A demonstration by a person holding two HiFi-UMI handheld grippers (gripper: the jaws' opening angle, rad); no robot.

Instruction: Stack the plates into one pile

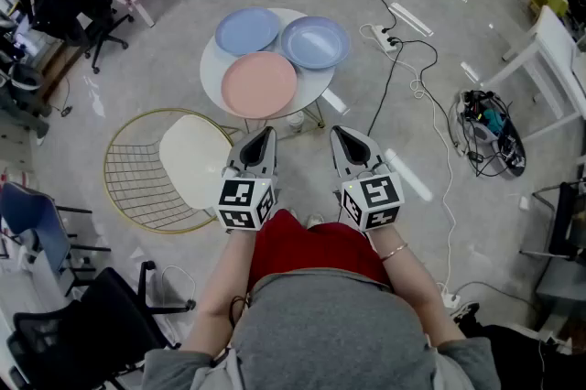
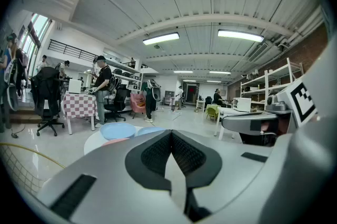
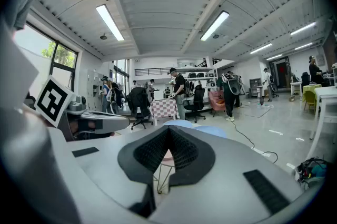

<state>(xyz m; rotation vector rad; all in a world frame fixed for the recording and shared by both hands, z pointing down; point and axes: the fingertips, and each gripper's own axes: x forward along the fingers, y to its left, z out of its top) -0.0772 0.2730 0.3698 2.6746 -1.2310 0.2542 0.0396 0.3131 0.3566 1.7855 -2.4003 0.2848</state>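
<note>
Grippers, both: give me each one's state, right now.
Left gripper: closed, holding nothing.
Right gripper: closed, holding nothing.

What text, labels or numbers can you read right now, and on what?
None: no readable word or number in any view.
Left hand-held gripper and right hand-held gripper: black-and-white square codes only, no letters.
Pink plate, left blue plate, right blue plate: plain.

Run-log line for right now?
left gripper: shut, empty | right gripper: shut, empty | pink plate, left blue plate, right blue plate: unstacked on table
</note>
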